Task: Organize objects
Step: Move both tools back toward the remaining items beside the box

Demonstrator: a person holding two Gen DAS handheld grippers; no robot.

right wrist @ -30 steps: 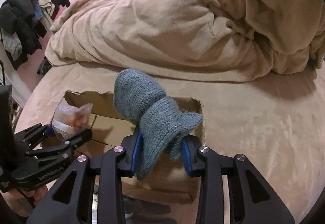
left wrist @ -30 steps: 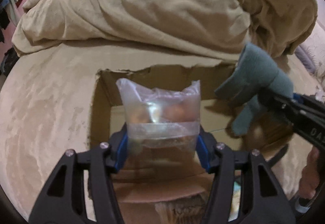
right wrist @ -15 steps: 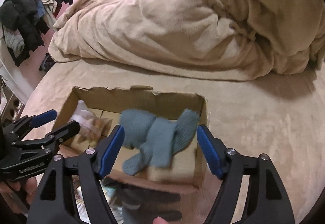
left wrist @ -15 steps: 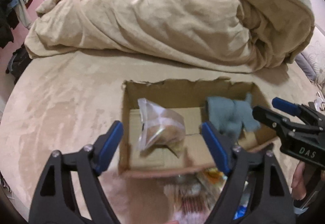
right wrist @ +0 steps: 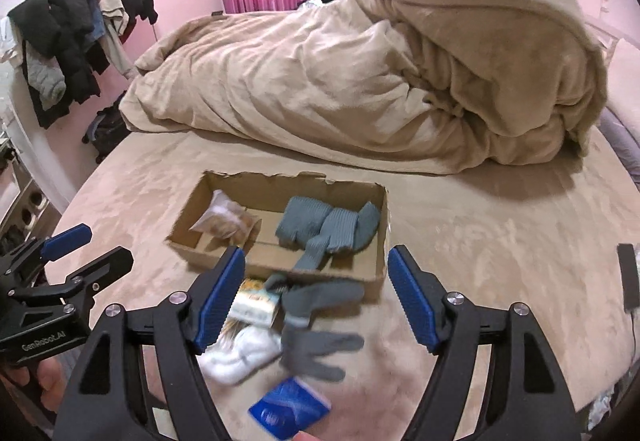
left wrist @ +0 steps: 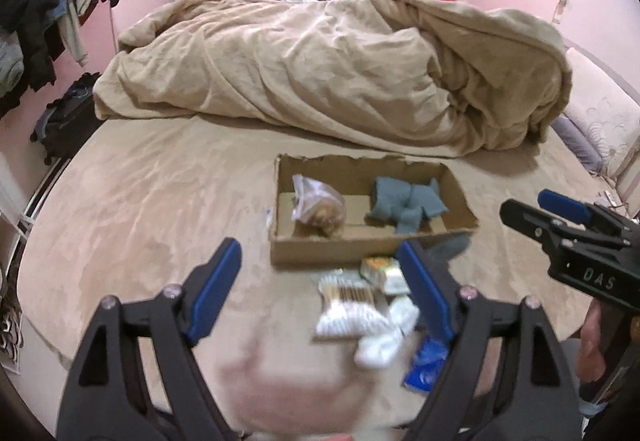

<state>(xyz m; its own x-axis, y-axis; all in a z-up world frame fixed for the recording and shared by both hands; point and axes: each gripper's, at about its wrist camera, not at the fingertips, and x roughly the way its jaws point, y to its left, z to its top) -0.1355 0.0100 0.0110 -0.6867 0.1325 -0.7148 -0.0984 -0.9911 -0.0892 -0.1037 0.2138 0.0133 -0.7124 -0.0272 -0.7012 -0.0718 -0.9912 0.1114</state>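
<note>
1. Between my spread fingers, both grippers carry nothing; my left gripper [left wrist: 320, 295] hangs wide apart over the bed [left wrist: 160, 209], and my right gripper [right wrist: 316, 295] is equally wide apart just beside it.
2. Directly below them, on the bed in front of the cardboard box [right wrist: 340, 273], lies the loose pile not yet sorted: a white sock bundle [right wrist: 240, 355], a dark grey glove [right wrist: 316, 325], a small yellow-green packet [right wrist: 256, 301], a clear pack of cotton swabs [left wrist: 352, 305] and a blue pouch [right wrist: 290, 411].
3. I judge the sock bundle and glove light, soft and floppy; I would pinch each at its thickest fold, since a hold on an edge would let it dangle and snag the box wall.
4. The swab pack and blue pouch look light but slick; a grip across the middle should serve best, and the film may crinkle and slide.
5. Farther out, inside the box, a clear bag of brownish food [right wrist: 226, 221] sits at the left end and a blue-grey knitted piece [right wrist: 324, 229] lies crumpled at the right; the two are apart.
6. Beyond the box, a heaped beige blanket [right wrist: 360, 81] covers the far bed.
</note>
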